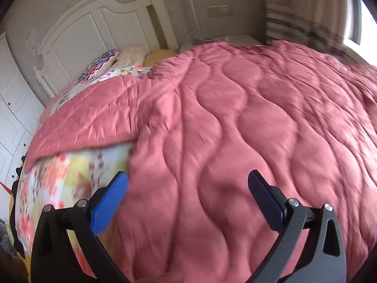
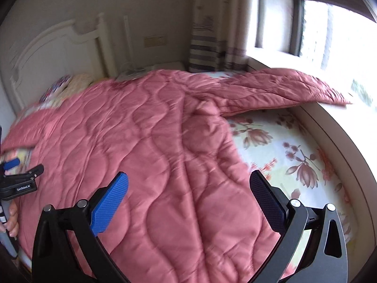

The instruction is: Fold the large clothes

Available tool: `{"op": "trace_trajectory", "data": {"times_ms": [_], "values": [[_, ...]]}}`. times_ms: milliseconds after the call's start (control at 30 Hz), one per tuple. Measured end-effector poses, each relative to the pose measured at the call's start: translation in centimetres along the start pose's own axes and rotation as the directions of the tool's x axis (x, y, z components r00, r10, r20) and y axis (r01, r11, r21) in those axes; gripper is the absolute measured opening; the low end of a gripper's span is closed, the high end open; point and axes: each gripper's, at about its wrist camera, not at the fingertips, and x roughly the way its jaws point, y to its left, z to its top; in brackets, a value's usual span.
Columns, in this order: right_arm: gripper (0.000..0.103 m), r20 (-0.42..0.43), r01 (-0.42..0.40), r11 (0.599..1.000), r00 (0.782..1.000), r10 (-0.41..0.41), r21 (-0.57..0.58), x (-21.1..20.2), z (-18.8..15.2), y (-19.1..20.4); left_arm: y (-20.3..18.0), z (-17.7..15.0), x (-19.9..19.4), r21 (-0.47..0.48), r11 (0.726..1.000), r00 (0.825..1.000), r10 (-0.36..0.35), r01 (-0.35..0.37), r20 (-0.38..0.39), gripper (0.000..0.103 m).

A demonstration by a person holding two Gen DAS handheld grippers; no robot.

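A large pink quilted blanket [image 1: 235,122] covers most of the bed; its near left corner is turned back, baring a floral underside or sheet [image 1: 59,179]. My left gripper [image 1: 188,195] hovers open above the blanket's near edge, nothing between its blue pads. In the right wrist view the same blanket [image 2: 141,146] lies rumpled, one corner flung out onto the window ledge [image 2: 282,89]. My right gripper [image 2: 188,195] is open above the blanket's near right edge. At that view's left edge the left gripper [image 2: 14,172] shows, held by a hand [image 2: 13,219].
A white headboard [image 1: 77,35] and pillows [image 1: 101,66] stand at the far end. Floral sheet [image 2: 294,155] lies bare on the right side. A window [image 2: 329,28] and striped curtain [image 2: 207,47] are beyond the bed. White cupboard doors [image 1: 14,108] are to the left.
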Motion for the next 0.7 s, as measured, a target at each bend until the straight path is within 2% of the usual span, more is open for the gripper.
{"op": "trace_trajectory", "data": {"times_ms": [67,167,267,400,467,533,600,633,667,700], "values": [[0.099,-0.001,0.008,0.997,1.0,-0.008,0.082,1.2,1.7,-2.6,0.8,1.3,2.6,-0.009,1.0,0.999,-0.024,0.023,-0.026,0.101],[0.099,-0.017,0.009,0.971,1.0,-0.005,0.24,3.8,4.3,-7.3,1.3,1.6,5.0,-0.029,0.997,0.996,-0.071,0.07,-0.055,0.101],[0.099,-0.014,0.01,0.928,1.0,-0.005,0.373,6.5,6.3,-11.7,1.6,1.0,5.8,-0.049,0.992,0.993,-0.115,0.114,-0.016,0.101],[0.099,-0.033,0.067,0.862,0.998,-0.059,0.502,10.3,8.2,-16.5,3.0,0.9,6.7,-0.126,0.972,0.978,-0.204,0.198,-0.033,0.101],[0.098,-0.049,0.098,0.84,0.995,-0.085,0.534,12.0,8.9,-18.0,2.9,0.9,6.6,-0.122,0.974,0.98,-0.198,0.193,-0.034,0.101],[0.087,-0.051,0.113,0.82,0.993,-0.102,0.561,13.3,9.7,-19.2,2.6,0.9,6.5,-0.114,0.977,0.982,-0.185,0.18,-0.035,0.101],[0.056,-0.024,0.131,0.804,0.989,-0.144,0.58,13.7,10.4,-20.0,2.6,0.9,6.5,-0.116,0.976,0.982,-0.188,0.183,-0.036,0.101],[0.047,0.005,0.138,0.8,0.985,-0.173,0.584,13.5,10.8,-20.2,2.5,0.9,6.5,-0.117,0.976,0.981,-0.19,0.185,-0.036,0.101],[0.033,0.028,0.153,0.796,0.978,-0.208,0.586,13.2,11.1,-20.3,2.6,0.9,6.4,-0.117,0.975,0.981,-0.191,0.186,-0.035,0.101],[0.025,0.061,0.171,0.793,0.965,-0.253,0.585,12.7,11.6,-20.2,2.5,1.0,6.5,-0.118,0.975,0.981,-0.193,0.188,-0.035,0.101]]}}
